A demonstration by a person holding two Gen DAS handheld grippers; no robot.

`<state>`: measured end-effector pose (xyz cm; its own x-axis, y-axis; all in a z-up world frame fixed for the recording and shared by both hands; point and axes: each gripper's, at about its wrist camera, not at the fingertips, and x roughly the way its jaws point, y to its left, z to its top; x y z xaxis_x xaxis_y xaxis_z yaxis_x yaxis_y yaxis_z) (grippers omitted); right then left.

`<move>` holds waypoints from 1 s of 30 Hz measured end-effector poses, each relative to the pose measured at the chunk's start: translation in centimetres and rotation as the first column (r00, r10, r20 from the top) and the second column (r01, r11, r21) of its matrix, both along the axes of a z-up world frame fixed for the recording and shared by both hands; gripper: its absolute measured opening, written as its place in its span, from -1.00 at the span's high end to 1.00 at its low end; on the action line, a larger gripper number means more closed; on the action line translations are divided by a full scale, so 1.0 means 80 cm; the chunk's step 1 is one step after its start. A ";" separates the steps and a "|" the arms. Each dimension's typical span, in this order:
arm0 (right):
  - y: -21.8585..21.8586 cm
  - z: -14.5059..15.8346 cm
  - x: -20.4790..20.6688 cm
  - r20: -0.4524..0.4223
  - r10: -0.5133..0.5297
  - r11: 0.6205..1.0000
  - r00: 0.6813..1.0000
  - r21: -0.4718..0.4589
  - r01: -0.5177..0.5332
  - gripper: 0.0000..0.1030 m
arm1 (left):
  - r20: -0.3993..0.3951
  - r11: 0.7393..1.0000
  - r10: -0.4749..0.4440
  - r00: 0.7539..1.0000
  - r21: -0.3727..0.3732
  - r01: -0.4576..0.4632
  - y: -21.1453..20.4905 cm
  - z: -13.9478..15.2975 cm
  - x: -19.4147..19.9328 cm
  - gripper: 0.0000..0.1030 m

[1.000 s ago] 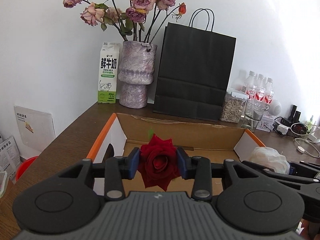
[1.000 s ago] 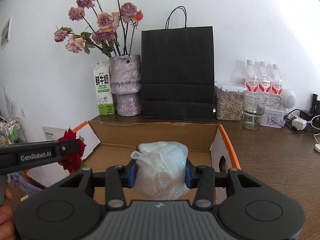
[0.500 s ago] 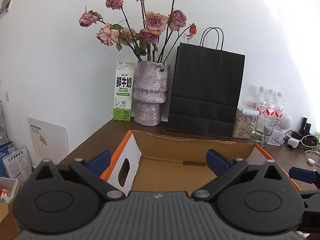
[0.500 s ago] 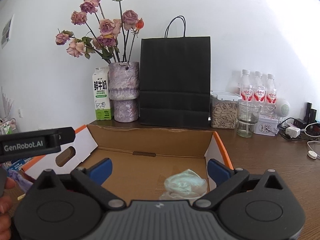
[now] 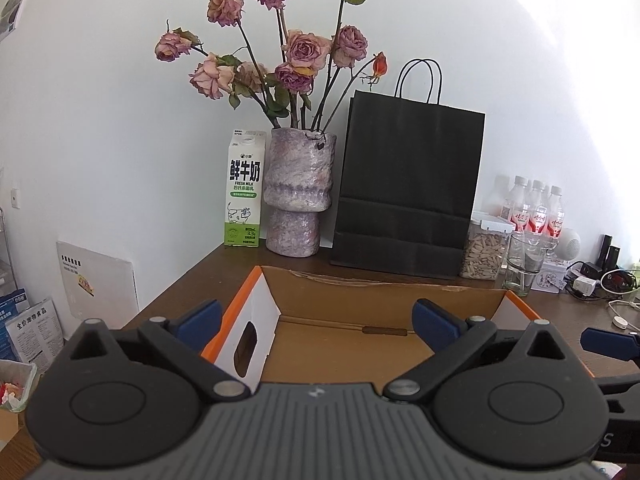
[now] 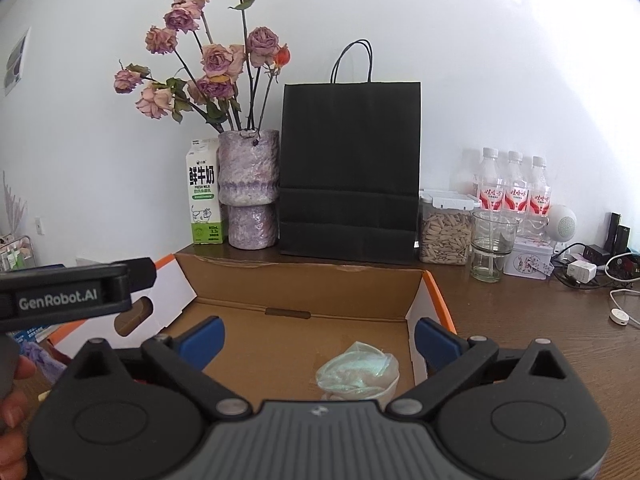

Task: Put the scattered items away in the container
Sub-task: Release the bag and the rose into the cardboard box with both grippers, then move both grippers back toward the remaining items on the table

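The bag [image 6: 357, 372], a crumpled clear plastic one, lies on the floor of the box [image 6: 304, 280], near its right wall. The box is open-topped cardboard with orange edges and stands on the table [image 6: 520, 308]. No rose shows inside the box in either view.

Right gripper [image 6: 318, 342]: jaws spread wide, nothing between them, above the bag.

Left gripper [image 5: 316, 320]: jaws spread wide, empty, over the box's left part.

Behind the box stand a carton [image 5: 244, 194], vase [image 5: 298, 192] and black bag [image 5: 408, 184].
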<state>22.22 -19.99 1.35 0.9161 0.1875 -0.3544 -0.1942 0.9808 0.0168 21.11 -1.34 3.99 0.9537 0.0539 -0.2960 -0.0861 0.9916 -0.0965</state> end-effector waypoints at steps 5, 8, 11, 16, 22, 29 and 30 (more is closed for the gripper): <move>0.000 0.012 -0.009 0.015 0.003 1.000 1.000 -0.009 -0.003 -0.97 | 0.029 1.000 -0.013 0.999 0.011 0.013 -0.004 0.011 -0.011 -1.00; -0.001 0.019 -0.017 0.026 0.002 1.000 1.000 -0.012 -0.002 -0.97 | 0.037 0.999 -0.019 0.999 0.031 0.018 -0.007 0.016 -0.018 -1.00; -0.001 0.025 -0.028 0.036 0.003 1.000 0.999 -0.020 -0.002 -0.98 | 0.036 0.999 -0.020 0.999 0.032 0.019 -0.006 0.020 -0.026 -1.00; -0.003 0.032 -0.047 0.045 0.004 1.000 0.999 -0.030 -0.002 -0.98 | 0.053 0.999 -0.019 0.998 0.032 0.017 -0.003 0.030 -0.046 -1.00; -0.009 0.035 -0.075 0.051 0.002 0.999 0.999 -0.034 -0.001 -0.98 | 0.072 0.999 -0.021 0.997 0.032 0.019 0.003 0.039 -0.077 -1.00; -0.014 0.037 -0.111 0.066 0.009 0.999 0.998 -0.045 -0.006 -0.98 | 0.076 1.000 -0.025 0.997 0.020 0.023 0.015 0.038 -0.116 -1.00; -0.014 0.037 -0.117 0.067 0.010 0.999 0.998 -0.045 -0.007 -0.99 | 0.077 1.000 -0.025 0.997 0.021 0.024 0.016 0.038 -0.121 -1.00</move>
